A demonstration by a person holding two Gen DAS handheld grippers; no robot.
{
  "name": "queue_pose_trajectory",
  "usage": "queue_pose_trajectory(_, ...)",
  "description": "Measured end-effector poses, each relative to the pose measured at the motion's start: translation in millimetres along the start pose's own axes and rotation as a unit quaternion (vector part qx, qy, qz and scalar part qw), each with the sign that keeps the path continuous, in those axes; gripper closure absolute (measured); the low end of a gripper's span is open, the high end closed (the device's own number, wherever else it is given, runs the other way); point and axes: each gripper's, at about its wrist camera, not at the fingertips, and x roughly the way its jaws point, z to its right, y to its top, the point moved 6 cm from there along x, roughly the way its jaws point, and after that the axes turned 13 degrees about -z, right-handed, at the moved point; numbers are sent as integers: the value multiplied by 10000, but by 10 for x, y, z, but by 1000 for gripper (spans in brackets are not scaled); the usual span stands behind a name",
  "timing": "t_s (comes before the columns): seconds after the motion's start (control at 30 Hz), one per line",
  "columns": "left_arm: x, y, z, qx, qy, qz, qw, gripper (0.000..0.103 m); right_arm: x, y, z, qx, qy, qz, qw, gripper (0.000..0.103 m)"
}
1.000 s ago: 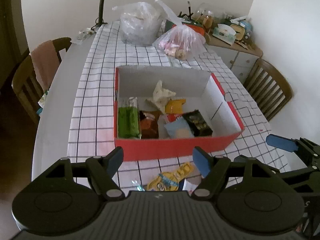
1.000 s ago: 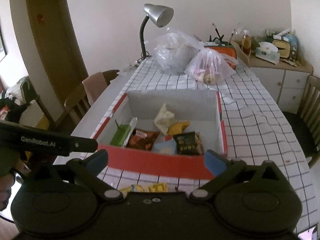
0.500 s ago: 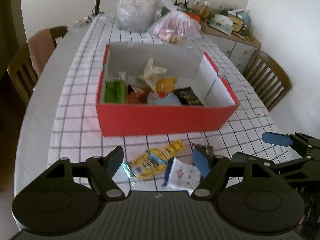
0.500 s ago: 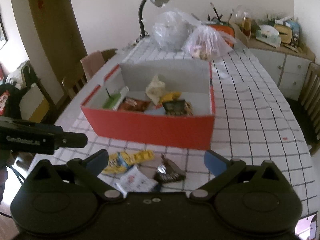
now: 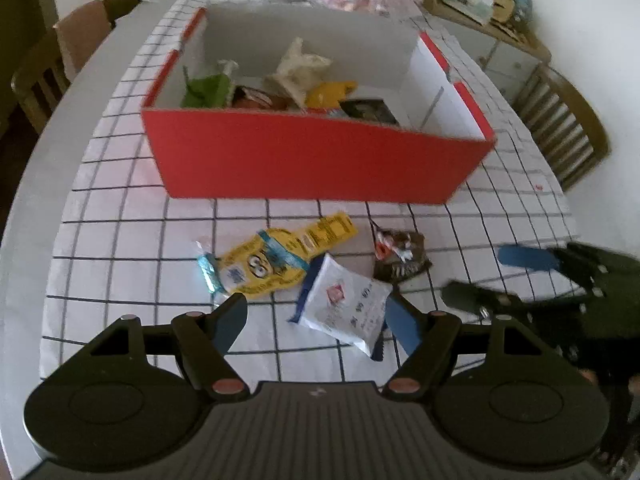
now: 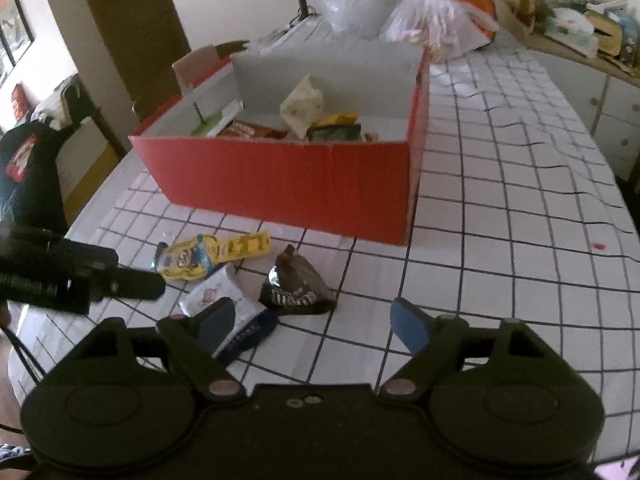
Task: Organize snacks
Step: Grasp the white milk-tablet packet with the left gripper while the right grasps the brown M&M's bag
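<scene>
Three loose snacks lie on the bench [image 5: 120, 216] just in front of the near wall of the red box [image 5: 316, 160], which already holds several packets, so the step in hand looks like the pickup of the leftovers for transfer into it. The left tool [image 5: 316, 320] hangs low over the near edge of the bench, wide open and gripping nothing, with the white packet [image 5: 346, 300] lying just ahead between its blue fingertips. The right tool [image 6: 310, 322] is likewise spread wide and empty, the brown packet [image 6: 296, 290] just ahead of it and slightly left of centre. The yellow packet [image 5: 280, 256] lies left of the other two, nearer the box. The next move probably calls for lowering one tool until a fingertip slides under a packet's edge, then closing gently; these are flat, thin pouches lying flush on cloth, so a pinch on a crimped end or raised corner seems the safest hold. The white packet is a smooth, slightly puffed rectangle with a dark blue sealed edge; the brown one is crumpled glossy foil bunched to a point; the yellow one is long, flat and printed. The box is stiff cardboard, red outside and pale inside, and the bench wears a white cloth with a dark grid.
</scene>
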Motion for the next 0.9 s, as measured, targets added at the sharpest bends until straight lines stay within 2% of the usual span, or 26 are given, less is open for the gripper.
queue_pose_trajectory(0.3,353,-30,180,758,-37,-423,9962,27,320,108,90,-283,235,-250,9990,33)
queue_pose_trajectory(0.53,522,29,297,1353,69,-518,9894,27,476,213,88,-352,304,-367,9982,36)
queue_pose_trajectory(0.6,567,50,321,1474,82,-548,9875,27,514,226,68,-396,310,-389,9980,39)
queue_pose_trajectory(0.9,692,38,323,1745,398,-451,9828,27,612,270,-18,-592,264,-312,9974,49)
